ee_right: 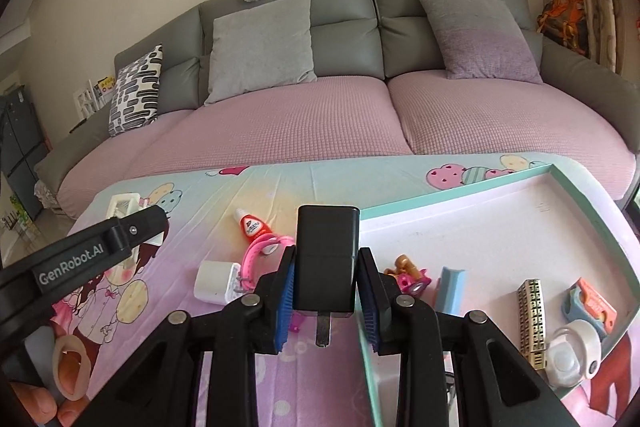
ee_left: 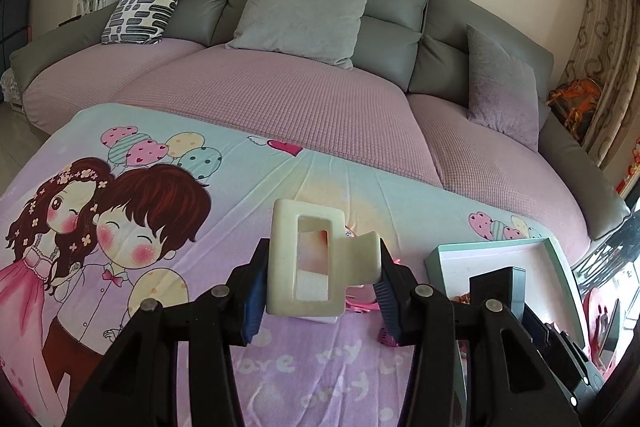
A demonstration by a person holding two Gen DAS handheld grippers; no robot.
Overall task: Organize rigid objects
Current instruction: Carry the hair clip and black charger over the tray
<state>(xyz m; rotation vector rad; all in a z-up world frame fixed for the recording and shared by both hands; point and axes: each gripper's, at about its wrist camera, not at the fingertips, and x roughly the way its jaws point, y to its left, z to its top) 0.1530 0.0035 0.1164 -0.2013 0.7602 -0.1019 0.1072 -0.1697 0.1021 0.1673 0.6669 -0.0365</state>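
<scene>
Cartoon-print cloth (ee_right: 304, 183) in front of a grey sofa (ee_right: 360, 27). Left claw (ee_left: 320, 291) grips a cream hair clip (ee_left: 308, 259), hiding what lies behind it. Right claw (ee_right: 326, 291) clamps a black charger (ee_right: 326, 259), prongs down, beside the tray (ee_right: 452, 191); the tray's right end is cut off.

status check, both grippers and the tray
Left gripper shut on cream hair claw. Right gripper shut on black charger, beside tray. Tray part filled, path clear.
</scene>
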